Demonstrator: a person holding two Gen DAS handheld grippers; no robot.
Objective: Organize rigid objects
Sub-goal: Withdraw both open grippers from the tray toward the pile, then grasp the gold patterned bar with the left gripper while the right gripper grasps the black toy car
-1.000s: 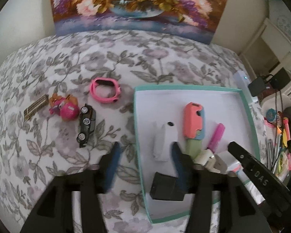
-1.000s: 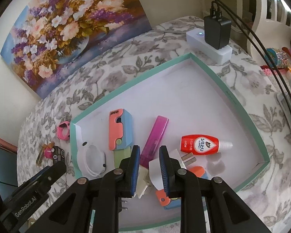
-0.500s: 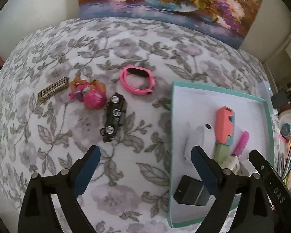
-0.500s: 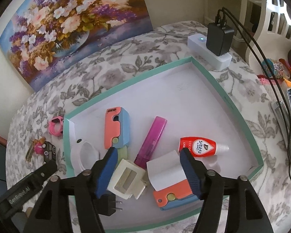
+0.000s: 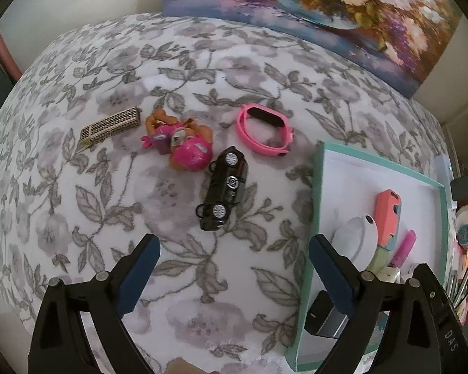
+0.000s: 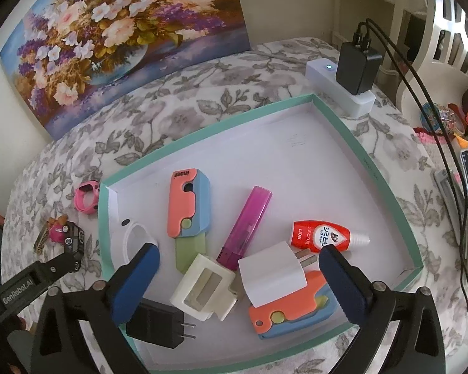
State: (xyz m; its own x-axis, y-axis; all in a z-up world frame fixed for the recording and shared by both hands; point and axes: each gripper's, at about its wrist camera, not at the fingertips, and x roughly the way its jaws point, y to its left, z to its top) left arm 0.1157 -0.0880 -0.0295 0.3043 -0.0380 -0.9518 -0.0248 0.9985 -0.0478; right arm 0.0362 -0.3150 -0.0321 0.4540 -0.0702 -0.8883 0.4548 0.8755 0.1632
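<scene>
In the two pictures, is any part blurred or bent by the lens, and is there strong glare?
Left wrist view: fisheye bends the floral tablecloth into a dome; the toy car and pink watch look slightly soft; dark corners. Right wrist view: sharper, the teal box rim curves; the red bottle label shows clearly. Light is soft, with no strong glare in either.

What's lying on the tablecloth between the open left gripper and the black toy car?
Nothing. The left wrist view shows only bare floral tablecloth between the left gripper and the black toy car.
</scene>
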